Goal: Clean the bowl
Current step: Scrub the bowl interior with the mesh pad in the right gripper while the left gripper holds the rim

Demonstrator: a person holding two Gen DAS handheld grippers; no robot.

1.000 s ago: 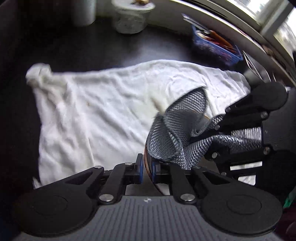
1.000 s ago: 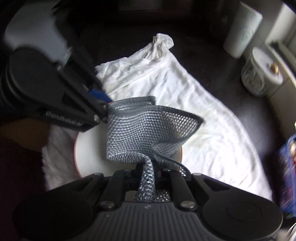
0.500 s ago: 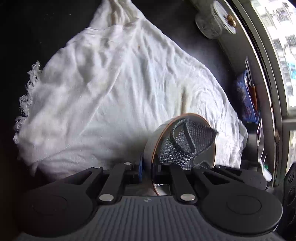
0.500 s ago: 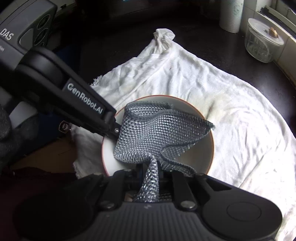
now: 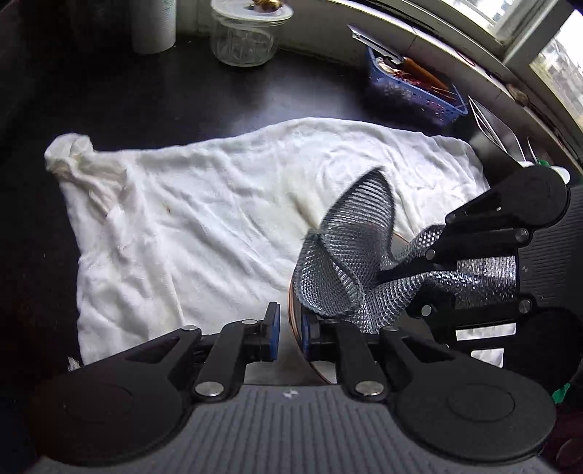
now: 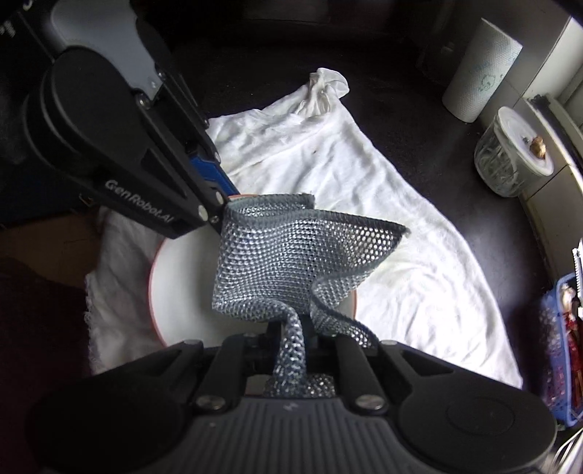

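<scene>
A white bowl with a brown rim point(image 6: 182, 288) lies on a white cloth point(image 6: 400, 262). My left gripper point(image 5: 289, 331) is shut on the bowl's rim point(image 5: 293, 321), seen edge-on between its blue pads. My right gripper point(image 6: 291, 335) is shut on a grey mesh scrubbing cloth point(image 6: 291, 255) and holds it inside the bowl. The mesh cloth point(image 5: 346, 262) and the right gripper point(image 5: 411, 269) also show in the left wrist view at the right. The mesh hides much of the bowl's inside.
The white cloth point(image 5: 218, 218) covers a dark counter. A glass jar with a lid point(image 5: 244, 32) and a paper towel roll point(image 6: 481, 65) stand at the back. A blue basket of utensils point(image 5: 411, 84) sits at the back right by the window sill.
Half a second ago the bowl was tipped up with the mesh pressed inside it. Now both grippers have swung back to the pose of one second ago, still holding bowl and mesh.
</scene>
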